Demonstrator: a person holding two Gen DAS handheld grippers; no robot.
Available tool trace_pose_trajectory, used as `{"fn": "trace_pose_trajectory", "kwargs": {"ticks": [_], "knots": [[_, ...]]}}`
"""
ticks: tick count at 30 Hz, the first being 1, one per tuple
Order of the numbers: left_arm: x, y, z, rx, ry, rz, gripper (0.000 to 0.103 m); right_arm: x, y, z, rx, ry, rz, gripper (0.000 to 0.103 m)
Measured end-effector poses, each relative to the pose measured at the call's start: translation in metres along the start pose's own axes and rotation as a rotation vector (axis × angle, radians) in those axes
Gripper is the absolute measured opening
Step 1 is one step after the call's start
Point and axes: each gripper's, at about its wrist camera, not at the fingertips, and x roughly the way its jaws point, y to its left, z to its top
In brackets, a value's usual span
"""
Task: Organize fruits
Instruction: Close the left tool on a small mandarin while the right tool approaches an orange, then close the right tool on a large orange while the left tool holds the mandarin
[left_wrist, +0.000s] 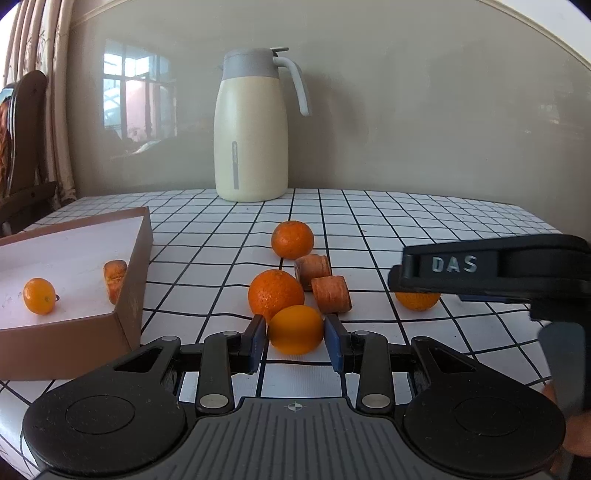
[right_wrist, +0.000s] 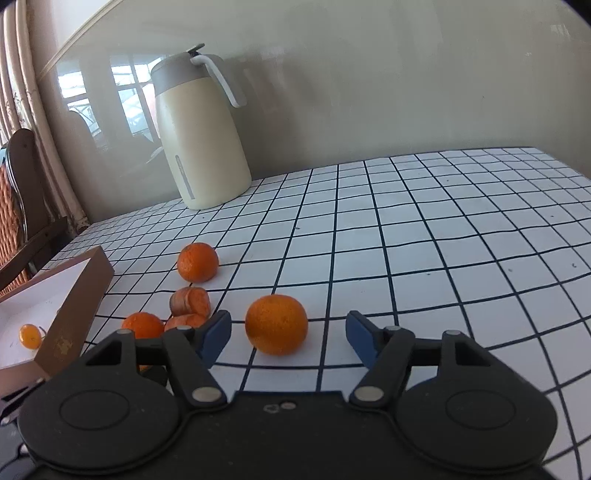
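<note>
Fruit lies scattered near the counter's (left_wrist: 406, 221) left edge, beside a brown box (left_wrist: 129, 280) that already holds a small orange (left_wrist: 38, 296) and a carrot piece (left_wrist: 114, 275). The left tongs (left_wrist: 295, 338) are clamped on a yellow-orange fruit (left_wrist: 295, 328), both blue pads touching its sides. The right tongs (right_wrist: 288, 338) stand apart around another orange (right_wrist: 276, 324), pads clear of it. A cream jug (left_wrist: 251, 129) stands at the counter's back edge.

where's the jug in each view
Left wrist: the jug stands top centre, at the table's far edge against the wall.
Right wrist: the jug stands upper left, leaning in the fisheye.
Shared landmark: the brown box at the left, nearer than the jug.
</note>
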Motion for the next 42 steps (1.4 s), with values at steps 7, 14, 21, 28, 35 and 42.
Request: {"fn": "trace_pose_trajectory", "kwargs": {"ticks": [7, 14, 21, 28, 35, 42], "knots": [[0.004, 0.001, -0.001, -0.013, 0.023, -0.018, 0.035, 0.004, 0.006, 0.001, -0.026, 0.015, 0.005, 0.037], [0.007, -0.002, -0.001, -0.004, 0.018, -0.007, 0.035, -0.004, 0.005, -0.002, -0.047, 0.013, 0.023, 0.029], [0.004, -0.002, -0.001, -0.007, 0.019, -0.023, 0.035, -0.018, 0.005, -0.006, -0.078, 0.003, 0.042, 0.029], [-0.006, 0.001, 0.000, -0.012, 0.005, -0.031, 0.035, -0.030, 0.001, -0.008, -0.084, -0.006, 0.049, 0.029], [-0.018, 0.008, 0.000, -0.006, -0.003, -0.029, 0.035, -0.041, 0.007, -0.013, -0.111, -0.010, 0.063, 0.029], [-0.037, 0.017, 0.001, 0.012, -0.029, -0.030, 0.035, -0.053, 0.020, -0.017, -0.142, -0.019, 0.090, 0.029]]}}
